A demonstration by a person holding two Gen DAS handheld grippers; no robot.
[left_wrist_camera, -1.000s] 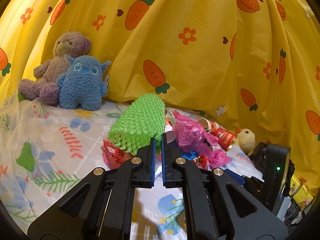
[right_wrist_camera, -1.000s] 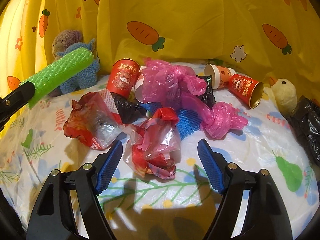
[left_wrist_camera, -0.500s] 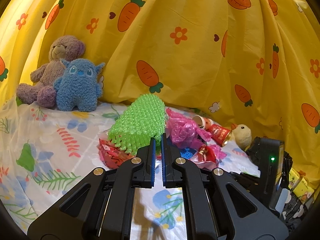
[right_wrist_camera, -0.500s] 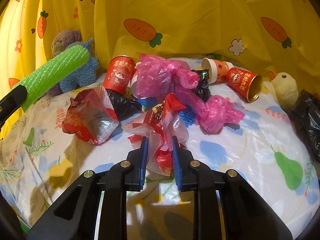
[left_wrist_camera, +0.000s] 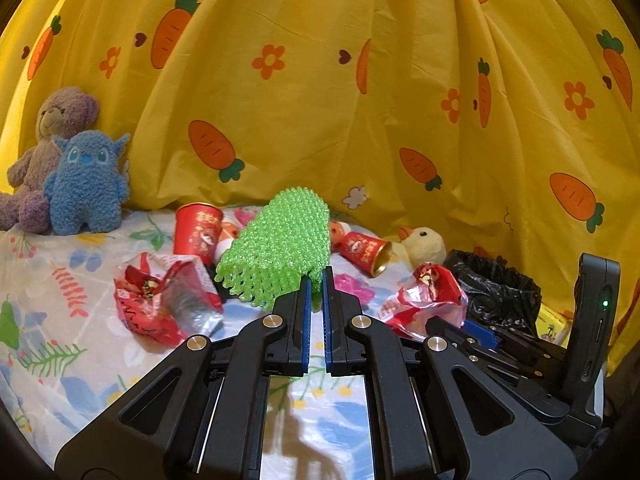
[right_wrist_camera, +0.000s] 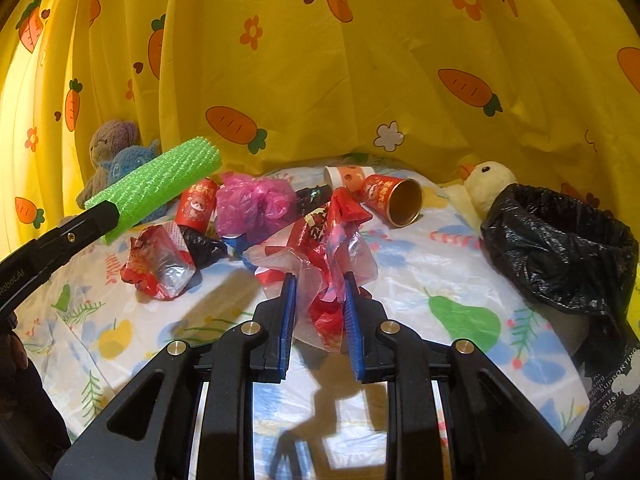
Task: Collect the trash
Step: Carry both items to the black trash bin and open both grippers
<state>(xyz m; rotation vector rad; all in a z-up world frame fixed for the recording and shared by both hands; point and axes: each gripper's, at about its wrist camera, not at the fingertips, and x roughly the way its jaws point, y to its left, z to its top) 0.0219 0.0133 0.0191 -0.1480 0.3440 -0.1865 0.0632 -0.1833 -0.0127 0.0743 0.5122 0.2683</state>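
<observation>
The right hand-held gripper (right_wrist_camera: 319, 294), spread around the crumpled red-and-clear wrapper (right_wrist_camera: 329, 248) a second ago, now pinches it and has lifted it off the printed tabletop (right_wrist_camera: 400, 272) near the black trash bag (right_wrist_camera: 560, 248). The left hand-held gripper (left_wrist_camera: 316, 280) (pads pressed together) clamps a green foam net sleeve (left_wrist_camera: 280, 252). The wrapper hangs creased, glossy, partly transparent.

A fruit-printed sheet (right_wrist_camera: 460, 280) carries cups (right_wrist_camera: 394, 198), wrappers (right_wrist_camera: 158, 262), plush toys (left_wrist_camera: 86, 184) and a black bag (right_wrist_camera: 560, 248)
</observation>
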